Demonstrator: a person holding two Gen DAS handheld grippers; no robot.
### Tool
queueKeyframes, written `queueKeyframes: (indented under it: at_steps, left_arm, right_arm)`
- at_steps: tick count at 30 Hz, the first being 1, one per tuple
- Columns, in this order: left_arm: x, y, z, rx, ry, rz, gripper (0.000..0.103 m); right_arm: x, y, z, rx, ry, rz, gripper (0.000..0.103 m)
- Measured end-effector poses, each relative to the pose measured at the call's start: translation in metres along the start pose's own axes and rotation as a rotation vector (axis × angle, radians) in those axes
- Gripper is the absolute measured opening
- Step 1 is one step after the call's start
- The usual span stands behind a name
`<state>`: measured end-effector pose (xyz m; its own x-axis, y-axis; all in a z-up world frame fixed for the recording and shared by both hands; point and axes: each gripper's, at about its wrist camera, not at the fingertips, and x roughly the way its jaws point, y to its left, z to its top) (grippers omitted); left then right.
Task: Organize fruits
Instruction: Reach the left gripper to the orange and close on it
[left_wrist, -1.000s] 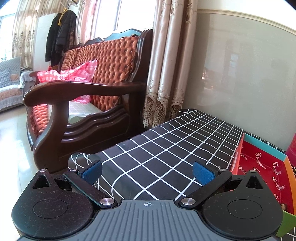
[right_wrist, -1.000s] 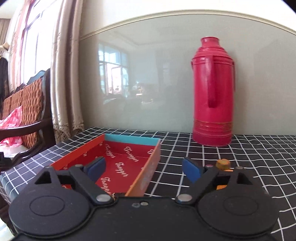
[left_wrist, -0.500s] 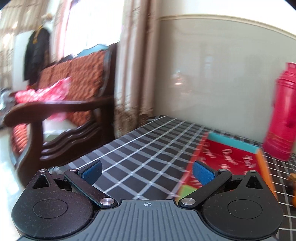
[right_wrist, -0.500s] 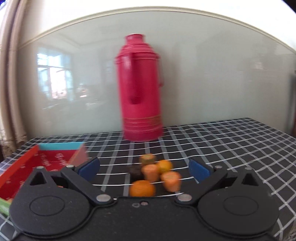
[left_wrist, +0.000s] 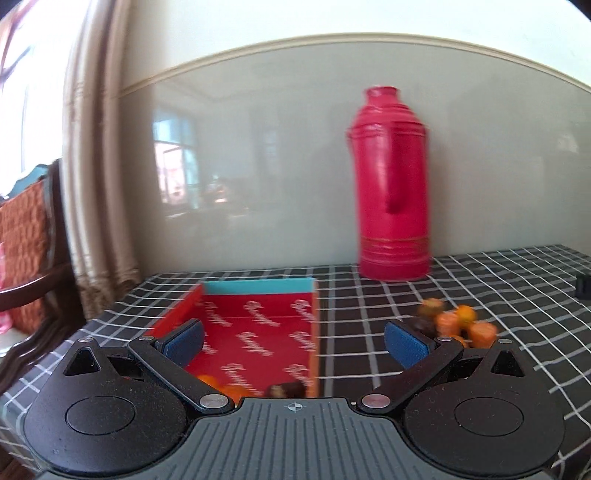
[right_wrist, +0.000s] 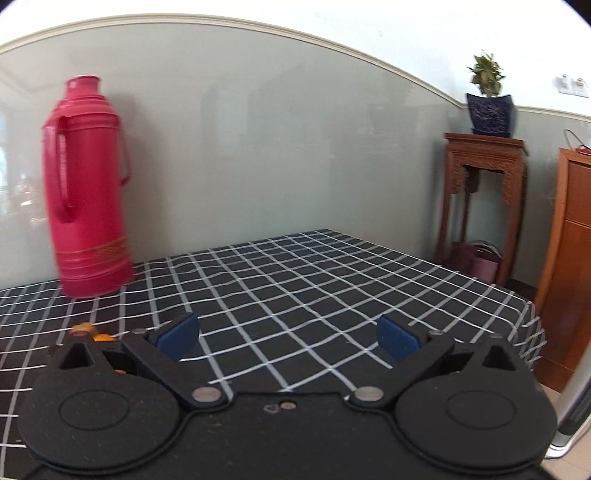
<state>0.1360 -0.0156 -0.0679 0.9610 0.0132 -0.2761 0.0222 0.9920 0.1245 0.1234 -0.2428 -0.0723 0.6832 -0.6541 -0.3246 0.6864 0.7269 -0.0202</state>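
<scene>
Bench (left_wrist: 498, 280) w/ black-and-white check cloth carries everything. Red thermos (left_wrist: 391, 184) stands upright at the back by the wall; it's the landmark here. Red box (left_wrist: 258, 332) w/ teal far wall sits front-left of thermos, well apart, open side up; a few fruit pieces (left_wrist: 221, 386), orange and dark, lie at its near end. Loose fruit cluster (left_wrist: 456, 325) lies on the cloth front-right of thermos, pieces touching, blurred. Left claw (left_wrist: 295, 341) spread wide over the box, holding nothing. Right claw (right_wrist: 288, 338) also wide, empty, over bare cloth right of thermos.
</scene>
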Motion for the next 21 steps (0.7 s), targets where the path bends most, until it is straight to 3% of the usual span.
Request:
queueKeyframes:
  at_steps: [4, 11, 21]
  left_arm:
    - [0.008, -0.031, -0.002, 0.043, 0.019, -0.06, 0.103]
    - [0.034, -0.066, -0.007, 0.048, 0.099, -0.152, 0.102]
    - [0.064, -0.097, -0.011, 0.043, 0.163, -0.206, 0.102]
  right_arm:
    - [0.004, -0.016, 0.001, -0.001, -0.012, -0.067, 0.097]
    - [0.007, -0.033, 0.001, 0.001, -0.013, -0.073, 0.097]
    - [0.014, -0.044, 0.003, 0.006, 0.002, -0.096, 0.097]
